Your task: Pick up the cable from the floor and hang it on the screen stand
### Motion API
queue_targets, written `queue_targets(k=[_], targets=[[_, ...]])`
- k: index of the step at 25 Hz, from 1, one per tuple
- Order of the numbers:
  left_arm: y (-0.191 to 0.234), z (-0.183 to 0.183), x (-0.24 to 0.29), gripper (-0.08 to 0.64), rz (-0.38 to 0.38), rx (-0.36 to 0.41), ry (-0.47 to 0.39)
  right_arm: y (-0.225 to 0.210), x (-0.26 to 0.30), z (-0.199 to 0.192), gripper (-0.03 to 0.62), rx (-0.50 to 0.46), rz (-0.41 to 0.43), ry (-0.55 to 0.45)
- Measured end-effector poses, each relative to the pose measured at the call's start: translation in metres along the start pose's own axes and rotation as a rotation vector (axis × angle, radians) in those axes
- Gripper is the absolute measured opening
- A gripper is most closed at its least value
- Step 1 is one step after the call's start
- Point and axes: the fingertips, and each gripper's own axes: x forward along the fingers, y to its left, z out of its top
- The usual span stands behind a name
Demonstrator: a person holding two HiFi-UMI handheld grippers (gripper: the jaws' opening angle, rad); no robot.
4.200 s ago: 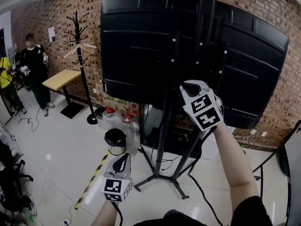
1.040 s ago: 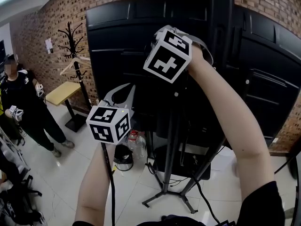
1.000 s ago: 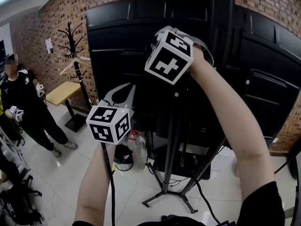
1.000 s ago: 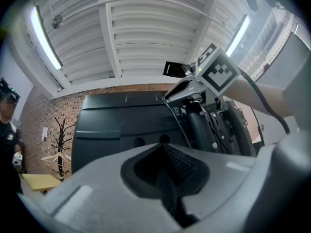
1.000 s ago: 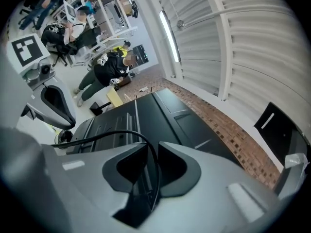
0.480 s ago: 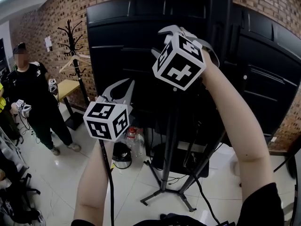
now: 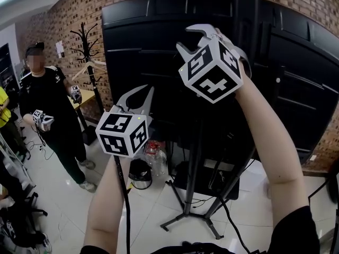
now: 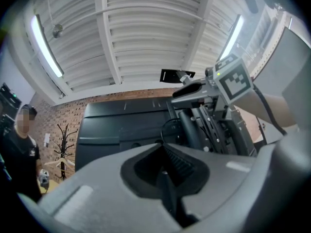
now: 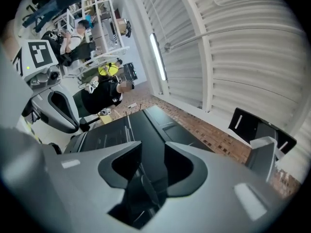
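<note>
Black screen stand stood ahead; left hand-held gripper was closed; right hand-held gripper stood open, its jaws having just narrowed, nothing gripped between them.

Coat rack & person in black at left, bin nr bottles

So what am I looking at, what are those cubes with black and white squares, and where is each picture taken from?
A person holds a two-jaw gripper in each hand; the marker cubes belong to them. One camera sits on the person's head; the others ride on the grippers, looking along their jaws. The left gripper is shut. The right gripper has just closed a little but stands open and empty before the big black screen on its metal stand. A thin black cable hangs below the left gripper.
</note>
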Motion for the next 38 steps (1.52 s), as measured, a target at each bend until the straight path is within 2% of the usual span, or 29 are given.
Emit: queue_targets(k=[9,14,28,31,35,38], targets=[[-0.006,0.022,-0.005,0.006,0.024,0.039,-0.046,-0.021,-0.02,-0.003,0.103,0.134,-0.099,-0.108],[-0.009,0.024,-0.013,0.005,0.037,0.033,-0.06,-0.026,-0.035,-0.008,0.079,0.201,-0.145,-0.156],[-0.022,0.015,-0.042,0.005,0.035,0.038,-0.112,0.006,-0.07,-0.021,0.027,0.339,-0.241,-0.279],[-0.03,0.007,-0.053,0.005,0.026,0.036,-0.114,0.02,-0.082,-0.02,0.02,0.323,-0.265,-0.298],[-0.033,0.0,-0.065,0.005,0.026,0.035,-0.131,0.038,-0.104,-0.008,0.008,0.248,-0.356,-0.342],[-0.038,-0.006,-0.076,0.005,0.038,0.067,-0.136,0.057,-0.117,-0.002,0.008,0.271,-0.35,-0.361]])
